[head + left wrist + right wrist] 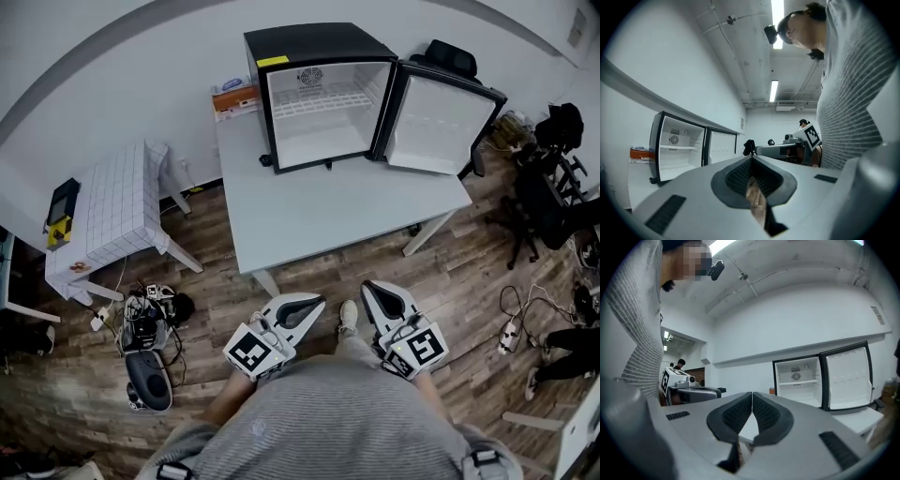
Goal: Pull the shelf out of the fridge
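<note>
Holding a two-jaw gripper in each hand low in front of a grey ribbed sweater (328, 422), the person is facing a pale grey rectangular table (347, 211) across a strip of wood-plank floor (309, 267). A small black mini fridge with a white interior (314, 42) is sitting at the table's far end, and its door (441, 122) is standing wide open to the right. The white wire shelf (323, 97) is lying level inside the fridge cavity, roughly halfway up and not yet drawn out; both gripper views are showing it as a thin white ledge. The left gripper (317, 302) is pointing toward the table with its jaws pressed together and nothing between them. The right gripper (369, 287) is doing likewise, its dark ribbed pads meeting at the tips and gripping nothing. Both grippers are hanging well apart from the fridge, short of the table's near edge. An orange-and-white box (234, 98) is sitting just beside the fridge's left wall, and a white grid-patterned side table (117, 211) is standing to the left of the grey table.
</note>
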`<action>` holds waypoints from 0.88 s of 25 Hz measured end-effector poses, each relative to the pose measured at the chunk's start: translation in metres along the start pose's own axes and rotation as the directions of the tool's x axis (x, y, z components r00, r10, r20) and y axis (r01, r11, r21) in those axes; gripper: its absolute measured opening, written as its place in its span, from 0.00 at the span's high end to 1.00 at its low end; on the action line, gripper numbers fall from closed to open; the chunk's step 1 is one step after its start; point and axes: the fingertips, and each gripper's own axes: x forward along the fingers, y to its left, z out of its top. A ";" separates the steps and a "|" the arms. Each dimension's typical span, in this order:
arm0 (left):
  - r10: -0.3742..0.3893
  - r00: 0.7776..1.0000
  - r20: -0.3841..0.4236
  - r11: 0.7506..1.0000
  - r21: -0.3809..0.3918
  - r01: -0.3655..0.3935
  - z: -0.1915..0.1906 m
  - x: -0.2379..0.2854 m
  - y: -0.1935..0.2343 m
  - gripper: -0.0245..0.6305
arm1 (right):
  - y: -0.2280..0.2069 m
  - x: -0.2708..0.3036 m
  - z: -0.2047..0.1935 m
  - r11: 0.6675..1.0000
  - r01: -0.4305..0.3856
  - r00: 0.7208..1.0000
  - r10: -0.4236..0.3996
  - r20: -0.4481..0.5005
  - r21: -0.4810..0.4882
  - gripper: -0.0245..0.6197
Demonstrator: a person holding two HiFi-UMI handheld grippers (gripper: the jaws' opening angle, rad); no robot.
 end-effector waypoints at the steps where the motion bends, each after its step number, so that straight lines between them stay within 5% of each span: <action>1: 0.006 1.000 -0.003 1.000 -0.003 -0.006 0.001 0.011 0.008 0.94 | -0.013 0.006 0.003 1.000 -0.005 1.000 0.005 -0.003 -0.002 0.94; 22: 0.078 0.997 -0.007 0.997 0.011 -0.078 0.025 0.159 0.108 0.94 | -0.171 0.083 0.032 0.994 -0.104 0.994 0.105 -0.007 0.029 0.94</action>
